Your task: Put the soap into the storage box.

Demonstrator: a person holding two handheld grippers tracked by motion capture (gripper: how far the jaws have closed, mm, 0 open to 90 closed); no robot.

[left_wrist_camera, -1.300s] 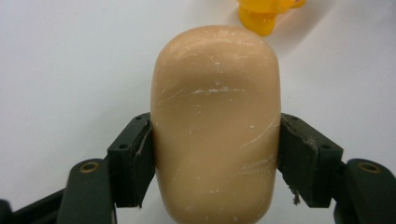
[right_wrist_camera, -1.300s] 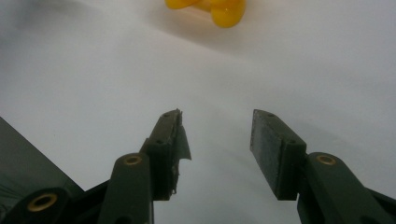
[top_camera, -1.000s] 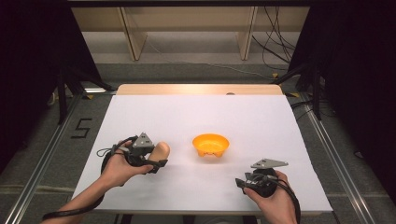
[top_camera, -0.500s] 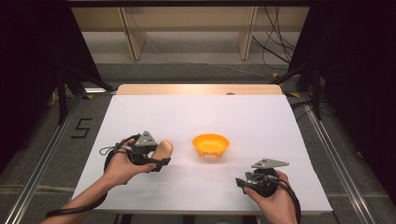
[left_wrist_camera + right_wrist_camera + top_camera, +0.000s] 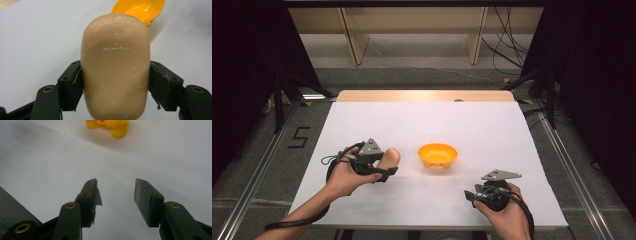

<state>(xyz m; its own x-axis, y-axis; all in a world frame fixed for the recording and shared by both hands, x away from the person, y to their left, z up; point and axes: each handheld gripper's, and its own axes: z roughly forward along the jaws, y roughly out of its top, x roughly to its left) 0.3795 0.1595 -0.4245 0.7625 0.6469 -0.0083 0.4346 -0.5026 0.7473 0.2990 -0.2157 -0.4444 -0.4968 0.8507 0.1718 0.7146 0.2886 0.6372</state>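
Left gripper (image 5: 384, 165) edged right — fingers clamp the tan loaf (image 5: 115, 65); right gripper (image 5: 116, 195) spread.

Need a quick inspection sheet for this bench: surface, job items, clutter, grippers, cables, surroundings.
Surface: white table, wooden strip at far edge.
Job's things: tan rounded bar clamped by both sides; orange bowl upright on the table, right of the bar, apart from it.
Clutter: nothing seen.
Grippers: left gripper shut on the bar; right gripper open, holding nothing, near the front right.
Cables: black cable loops from the left gripper; more cables on the floor behind.
Surroundings: wooden shelf frame beyond, dark curtains at both sides.
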